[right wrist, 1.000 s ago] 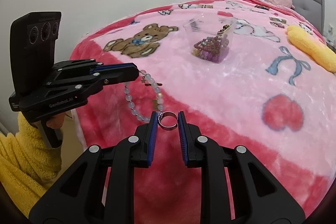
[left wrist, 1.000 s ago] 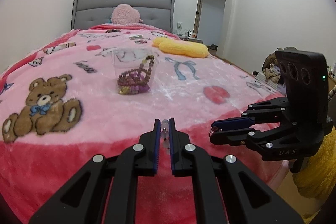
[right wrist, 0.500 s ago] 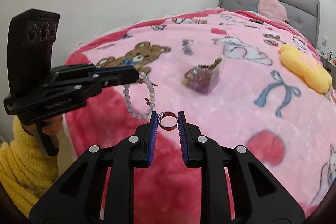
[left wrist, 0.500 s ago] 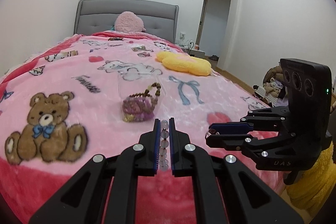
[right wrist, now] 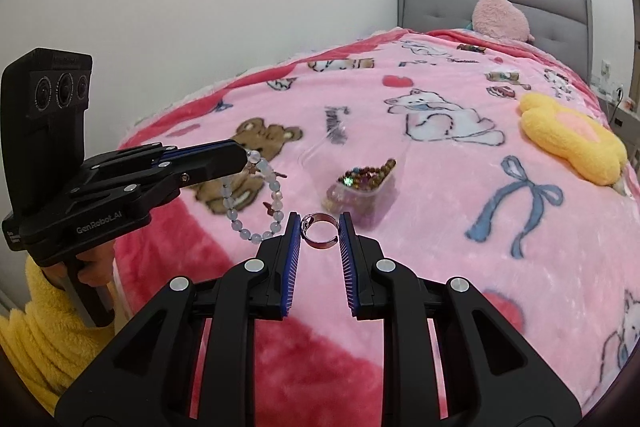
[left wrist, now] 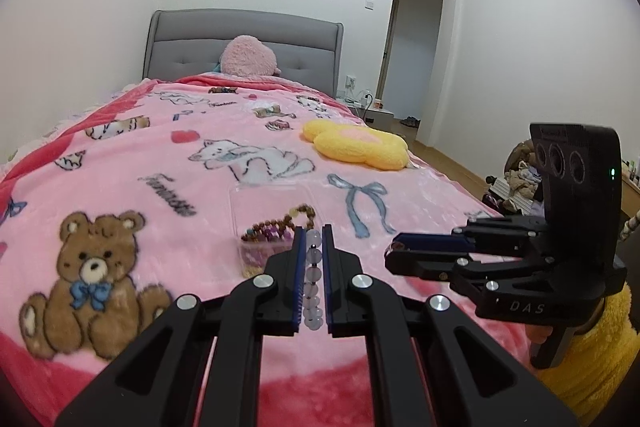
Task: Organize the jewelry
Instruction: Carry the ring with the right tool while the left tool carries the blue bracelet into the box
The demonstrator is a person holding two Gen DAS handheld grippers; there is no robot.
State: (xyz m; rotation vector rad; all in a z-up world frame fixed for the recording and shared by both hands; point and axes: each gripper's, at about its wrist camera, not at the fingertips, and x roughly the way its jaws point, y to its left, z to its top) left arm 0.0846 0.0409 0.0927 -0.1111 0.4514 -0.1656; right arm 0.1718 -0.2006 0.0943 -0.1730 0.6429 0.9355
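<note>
My left gripper [left wrist: 312,233] is shut on a pale bead bracelet [left wrist: 313,283]; in the right wrist view the bracelet [right wrist: 256,203] hangs in a loop from the left gripper [right wrist: 242,159]. My right gripper [right wrist: 319,223] is shut on a silver ring [right wrist: 320,237]; in the left wrist view the right gripper [left wrist: 394,253] is to the right, level with the left one. A clear plastic box [left wrist: 266,227] with several beaded pieces stands on the pink blanket [left wrist: 160,155] ahead of both grippers; it also shows in the right wrist view [right wrist: 360,187].
A yellow flower cushion [left wrist: 356,145] lies on the bed's right side. A pink plush [left wrist: 250,57] leans on the grey headboard [left wrist: 244,39]. The bed's front edge is right below the grippers. A doorway [left wrist: 416,55] and clutter are at the right.
Both grippers have risen and advanced over the bed, still holding the bracelet and the ring. The clear box now sits closer under the fingertips.
</note>
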